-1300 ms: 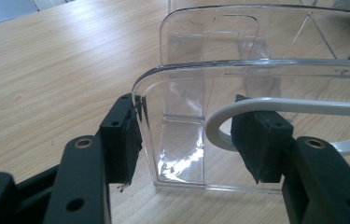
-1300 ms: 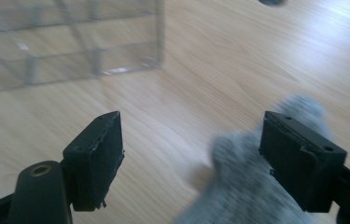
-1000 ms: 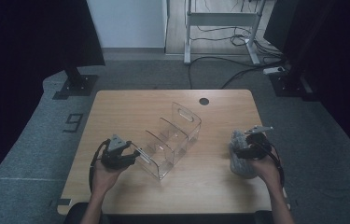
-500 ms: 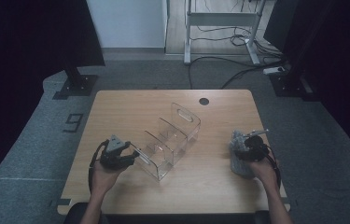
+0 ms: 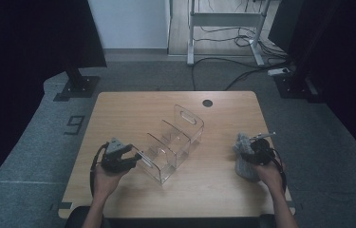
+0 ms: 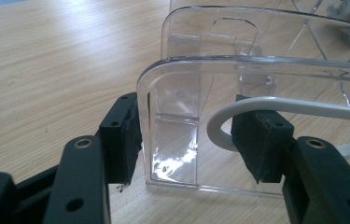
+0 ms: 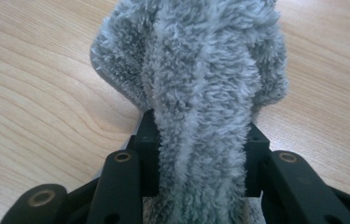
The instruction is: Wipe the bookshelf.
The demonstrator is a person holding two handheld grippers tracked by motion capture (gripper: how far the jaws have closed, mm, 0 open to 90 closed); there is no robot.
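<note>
Jaws of the right gripper [image 7: 196, 154] have just been closing and now pinch a grey fluffy cloth [image 7: 196, 84] on the counter [image 5: 133, 109], its near end hidden between them. Left gripper [image 6: 186, 140] jaws clamp the near end wall of the clear rack [image 5: 173, 142], whose long axis runs diagonally toward the far right.

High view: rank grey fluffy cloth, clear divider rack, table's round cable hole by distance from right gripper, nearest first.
From the right gripper:
1. Grey fluffy cloth, between its jaws at the table's right edge.
2. Clear divider rack, left of it, mid-table.
3. Round cable hole, at the far edge.
</note>
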